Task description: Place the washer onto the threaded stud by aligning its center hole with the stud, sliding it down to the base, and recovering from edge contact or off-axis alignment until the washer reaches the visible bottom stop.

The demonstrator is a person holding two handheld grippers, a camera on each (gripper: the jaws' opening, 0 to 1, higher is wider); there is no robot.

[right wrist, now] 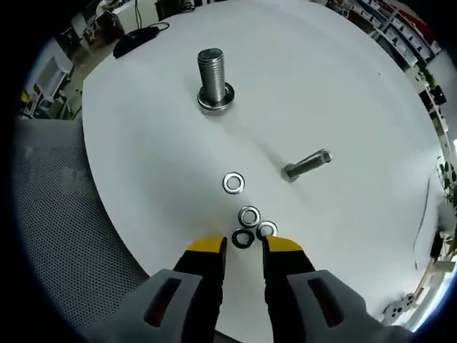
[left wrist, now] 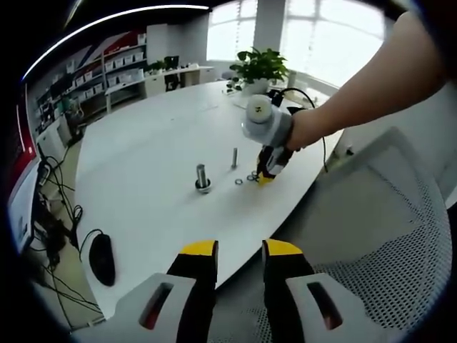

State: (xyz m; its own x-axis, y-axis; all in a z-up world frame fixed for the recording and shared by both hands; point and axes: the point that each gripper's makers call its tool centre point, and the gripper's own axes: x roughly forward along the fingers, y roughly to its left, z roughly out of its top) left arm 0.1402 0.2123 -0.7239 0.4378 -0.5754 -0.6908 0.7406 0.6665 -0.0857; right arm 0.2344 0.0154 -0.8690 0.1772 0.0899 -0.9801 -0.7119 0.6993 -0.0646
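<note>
This is an office: a big white round bench (left wrist: 143,171), shelves with boxes (left wrist: 118,64), a mesh chair (left wrist: 385,236), a potted plant (left wrist: 258,68), and bright windows (left wrist: 314,28).

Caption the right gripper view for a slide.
Open right gripper over three clustered washers, a fourth washer apart, two threaded studs beyond on the white table.

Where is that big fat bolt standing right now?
In the right gripper view the big bolt stands upright on the white table, far beyond the gripper's tips, past the lone washer and left of the thinner bolt.
</note>
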